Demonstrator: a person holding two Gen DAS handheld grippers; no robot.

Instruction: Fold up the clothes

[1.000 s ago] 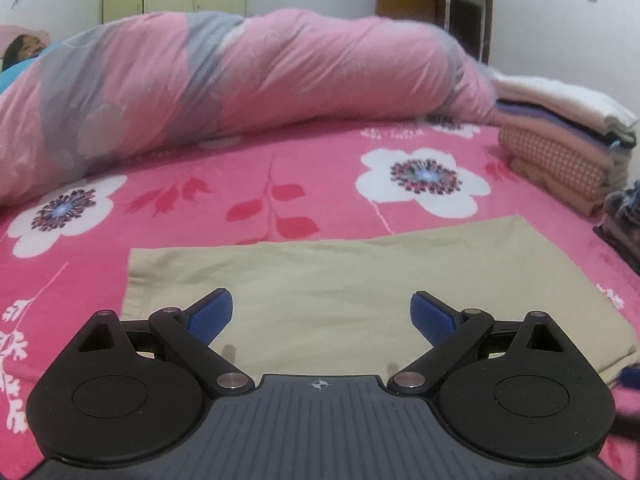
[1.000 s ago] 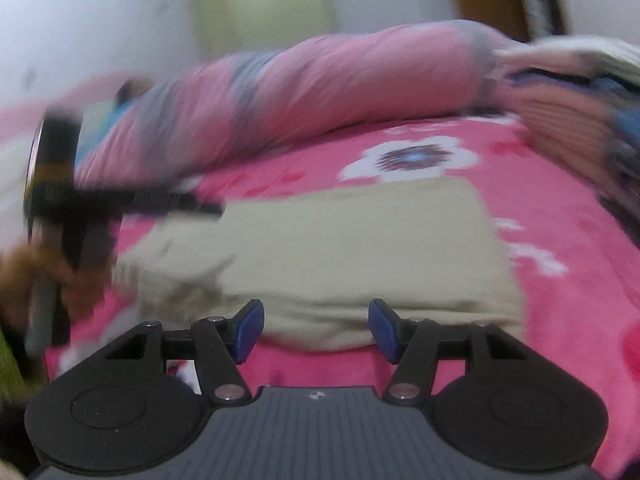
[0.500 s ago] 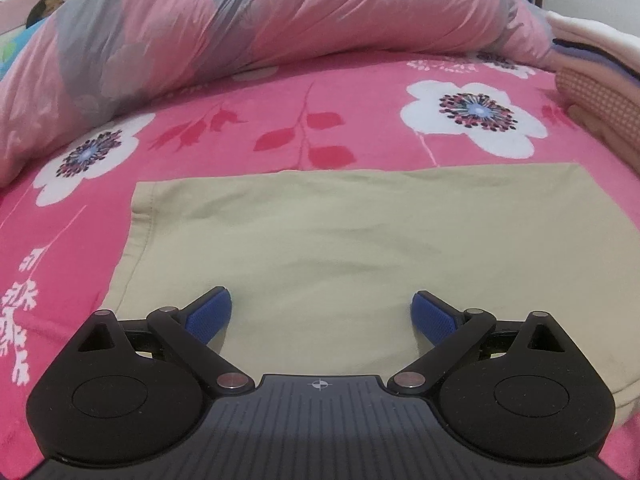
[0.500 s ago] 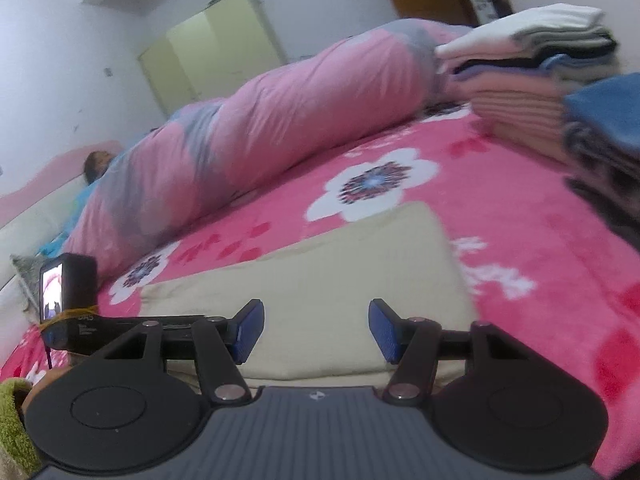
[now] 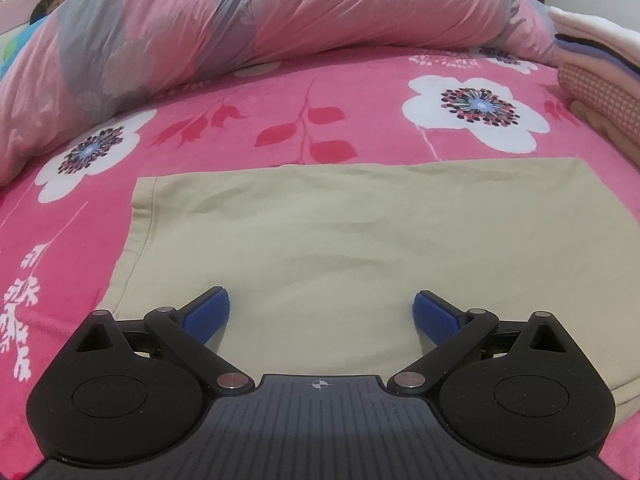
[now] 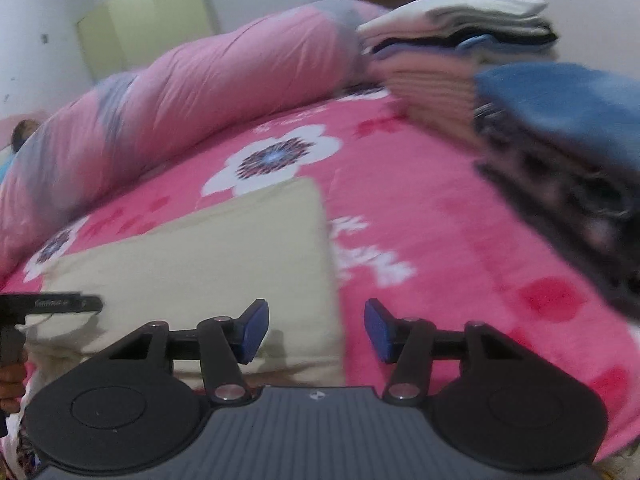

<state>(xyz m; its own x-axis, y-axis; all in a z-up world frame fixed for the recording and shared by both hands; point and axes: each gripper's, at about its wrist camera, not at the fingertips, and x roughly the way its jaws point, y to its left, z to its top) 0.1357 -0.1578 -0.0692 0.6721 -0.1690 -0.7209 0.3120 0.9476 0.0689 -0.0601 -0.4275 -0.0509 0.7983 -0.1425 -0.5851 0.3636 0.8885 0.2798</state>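
A beige garment (image 5: 340, 232) lies folded flat as a rectangle on the pink flowered bedspread (image 5: 312, 120). My left gripper (image 5: 322, 316) hovers open over the garment's near edge, left of its middle, with nothing pinched between the blue pads. In the right wrist view the same garment (image 6: 224, 252) shows its right edge, and that edge runs down between the fingers of my right gripper (image 6: 316, 330). Those jaws are closing but the pads stand apart from the cloth. The left gripper's black body (image 6: 52, 304) shows at that view's left border.
A rolled pink and grey quilt (image 5: 240, 28) lies across the far side of the bed. A stack of folded clothes (image 6: 460, 40) stands at the far right, with a second blue and dark stack (image 6: 568, 140) nearer. A yellow wardrobe (image 6: 144, 28) stands against the wall.
The left gripper has tipped downward, so the garment fills more of its view. The right gripper has swung right along the garment to its right edge, its jaws slightly narrower.
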